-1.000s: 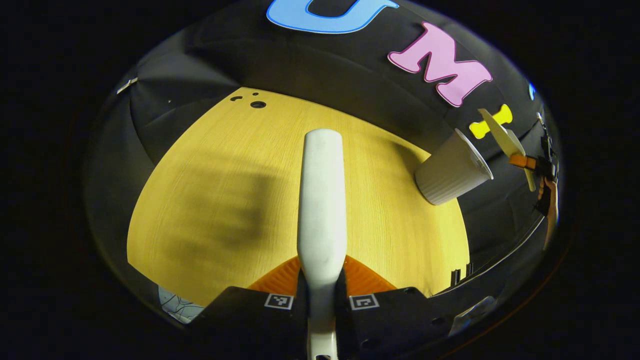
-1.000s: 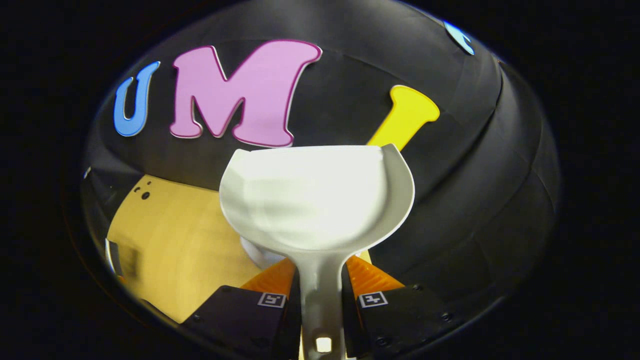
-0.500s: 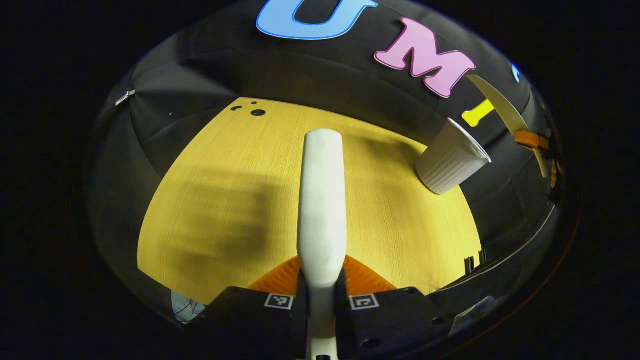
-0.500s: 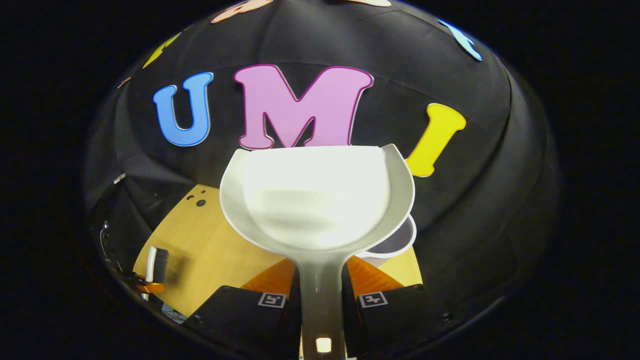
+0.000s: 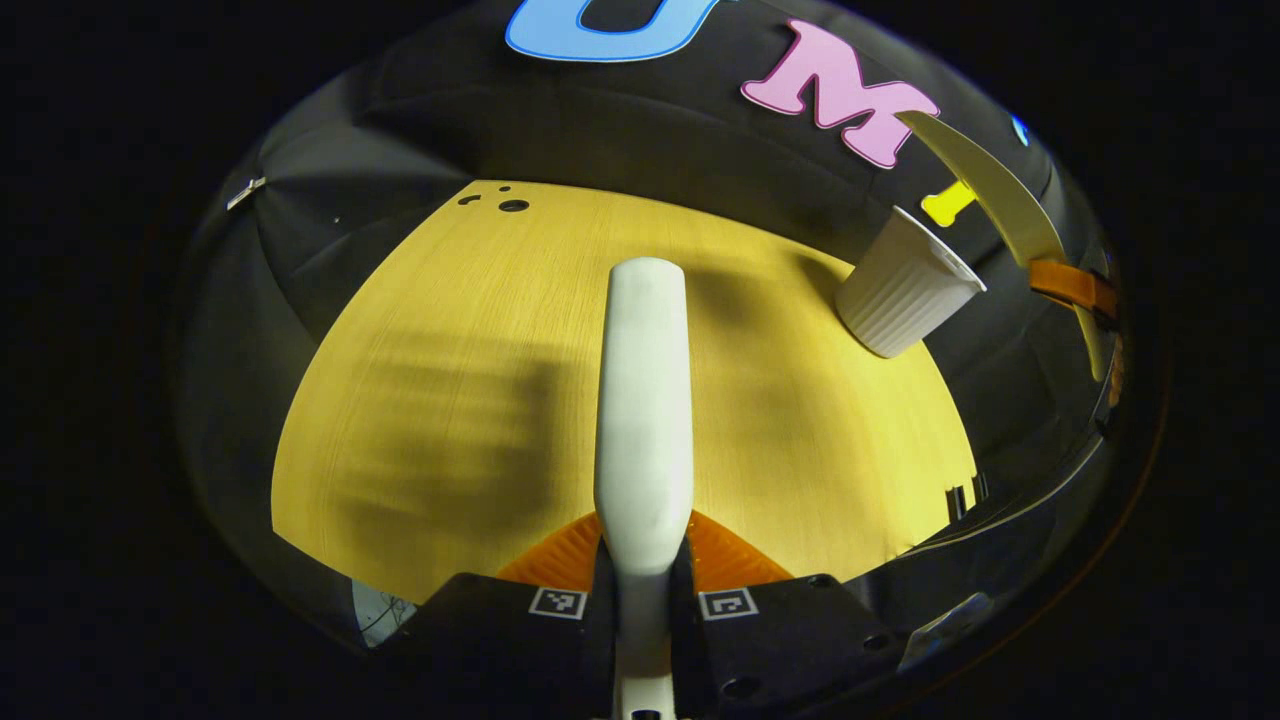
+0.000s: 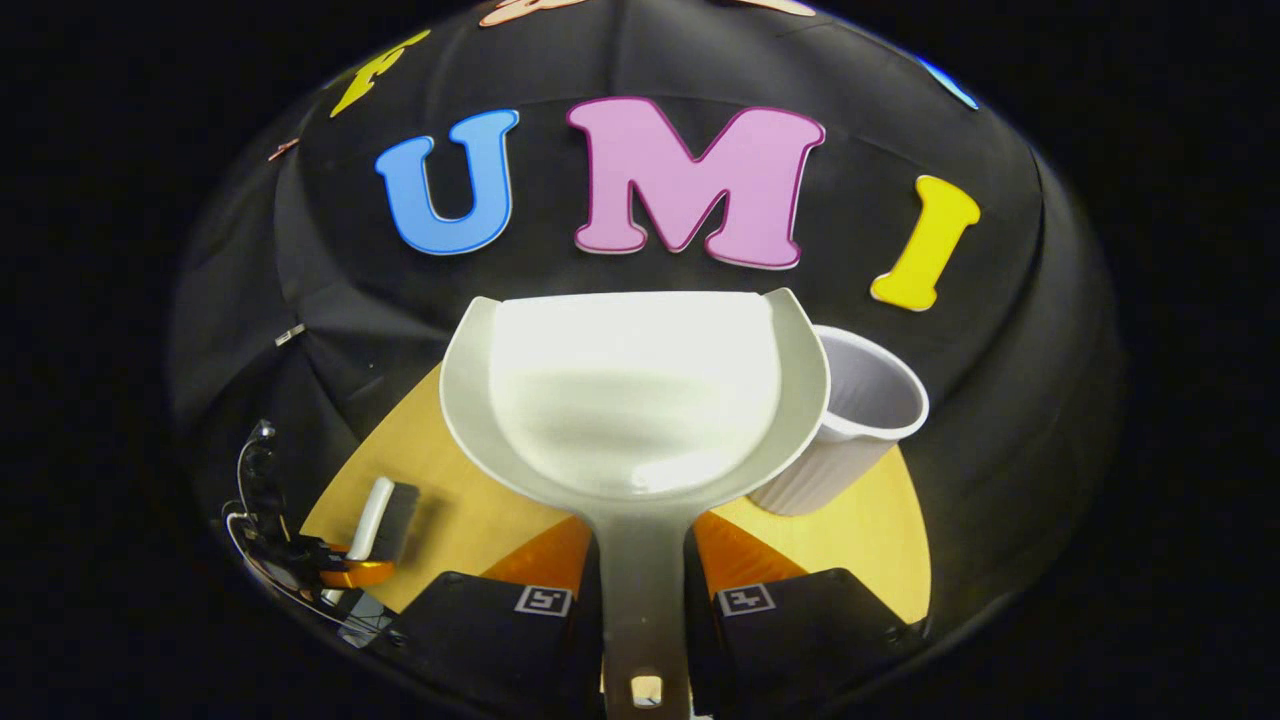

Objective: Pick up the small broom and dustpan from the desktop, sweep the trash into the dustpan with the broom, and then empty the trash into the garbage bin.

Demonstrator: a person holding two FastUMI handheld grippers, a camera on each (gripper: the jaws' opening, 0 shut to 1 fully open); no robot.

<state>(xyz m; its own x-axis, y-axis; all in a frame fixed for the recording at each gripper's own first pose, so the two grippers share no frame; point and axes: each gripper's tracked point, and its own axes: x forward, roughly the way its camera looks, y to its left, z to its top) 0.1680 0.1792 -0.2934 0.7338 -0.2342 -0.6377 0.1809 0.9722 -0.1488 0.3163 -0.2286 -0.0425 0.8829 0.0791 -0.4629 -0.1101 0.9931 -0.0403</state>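
Beside the bin (image 6: pixel 845 430) | dustpan (image 6: pixel 630 400) was gripped by its stiff handle in right gripper (image 6: pixel 645 600) | broom (image 5: pixel 643 400), judged light, was clamped by left gripper (image 5: pixel 643 600)

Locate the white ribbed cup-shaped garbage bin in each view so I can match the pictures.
Left gripper view: white ribbed cup-shaped garbage bin upper right, at the table's far edge.
Right gripper view: bin right of centre, partly behind the white plastic dustpan.
Shared landmark: yellow wooden tabletop.

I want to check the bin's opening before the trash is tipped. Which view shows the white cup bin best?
The right gripper view: the bin shows its open mouth beside the dustpan. The left gripper view shows its ribbed side.
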